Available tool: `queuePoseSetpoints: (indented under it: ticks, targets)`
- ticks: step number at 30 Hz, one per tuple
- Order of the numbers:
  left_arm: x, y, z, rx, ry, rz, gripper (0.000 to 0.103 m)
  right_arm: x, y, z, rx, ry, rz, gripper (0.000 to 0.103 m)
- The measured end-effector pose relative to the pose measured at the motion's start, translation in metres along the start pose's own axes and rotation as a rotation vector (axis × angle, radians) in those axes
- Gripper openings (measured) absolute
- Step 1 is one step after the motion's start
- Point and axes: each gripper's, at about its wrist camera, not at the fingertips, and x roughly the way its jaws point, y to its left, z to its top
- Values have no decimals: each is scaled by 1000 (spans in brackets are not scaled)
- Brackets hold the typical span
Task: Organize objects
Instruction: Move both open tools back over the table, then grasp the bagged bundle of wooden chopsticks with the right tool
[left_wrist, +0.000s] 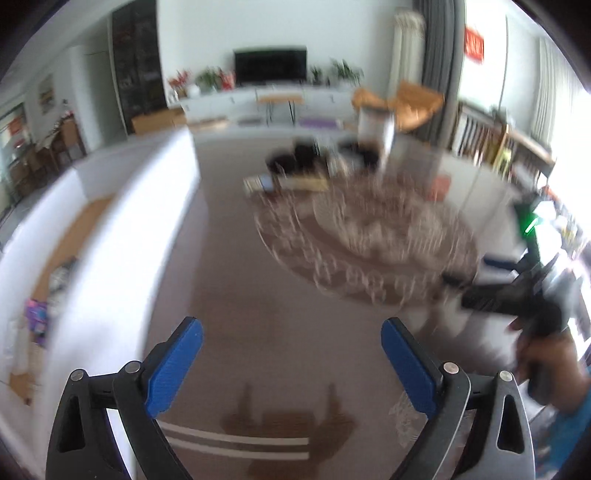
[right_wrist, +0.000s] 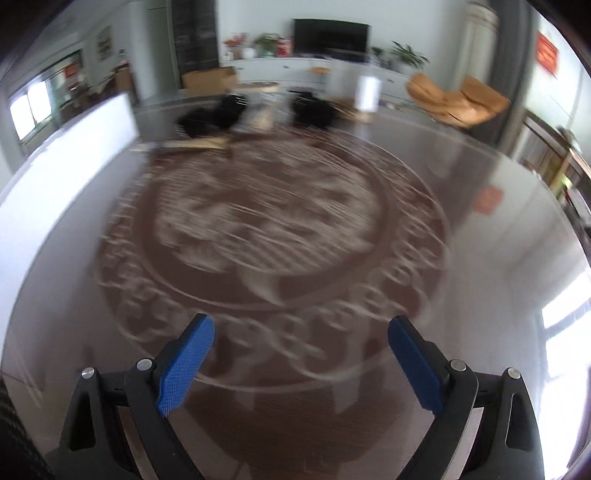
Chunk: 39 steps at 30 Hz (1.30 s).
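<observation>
Two empty grippers, left (left_wrist: 291, 354) and right (right_wrist: 301, 354), hang spread wide above a round rug (right_wrist: 266, 229). Blurred dark objects (right_wrist: 214, 114) crowd its upper edge; sofa (left_wrist: 122, 229) at left. Red sign (right_wrist: 548, 53) unreadable.

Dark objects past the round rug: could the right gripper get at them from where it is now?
Probably not yet. The right gripper is open and empty, but the dark objects sit beyond the round rug. Nothing seems to block the way across.

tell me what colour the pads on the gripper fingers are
Blue, on black arms; the pads show best in the right wrist view, on the open right gripper.
</observation>
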Motion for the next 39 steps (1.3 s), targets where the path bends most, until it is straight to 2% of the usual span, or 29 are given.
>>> queuePoseSetpoints:
  ticks: [3, 6, 9, 11, 15, 19, 21, 28, 37, 39]
  targets:
    - [29, -4, -4, -1, 40, 0, 98, 4, -19, -6, 36, 16, -6, 96]
    - [49, -4, 1, -14, 47, 20, 98, 3, -26, -7, 56, 0, -4, 96]
    - [60, -2, 4, -28, 50, 14, 98, 4, -30, -6, 78, -8, -1, 97]
    - [71, -3, 7, -22, 62, 25, 98, 4, -30, -6, 85, -4, 4, 103]
    - [87, -1, 11, -16, 92, 31, 100, 6, -25, -7, 70, 12, -15, 103]
    - [93, 6, 16, -29, 78, 30, 100, 5, -24, -9, 66, 13, -20, 103]
    - [96, 8, 20, -30, 83, 31, 103, 5, -24, -10, 70, 15, -24, 103]
    - [110, 17, 35, -14, 105, 18, 103, 5, -22, -11, 87, 9, -42, 103]
    - [104, 24, 27, 18, 88, -9, 103, 5, -22, -10, 80, 12, -35, 103]
    - [103, 25, 26, 17, 87, -7, 103, 6, -19, -8, 44, 15, -7, 103]
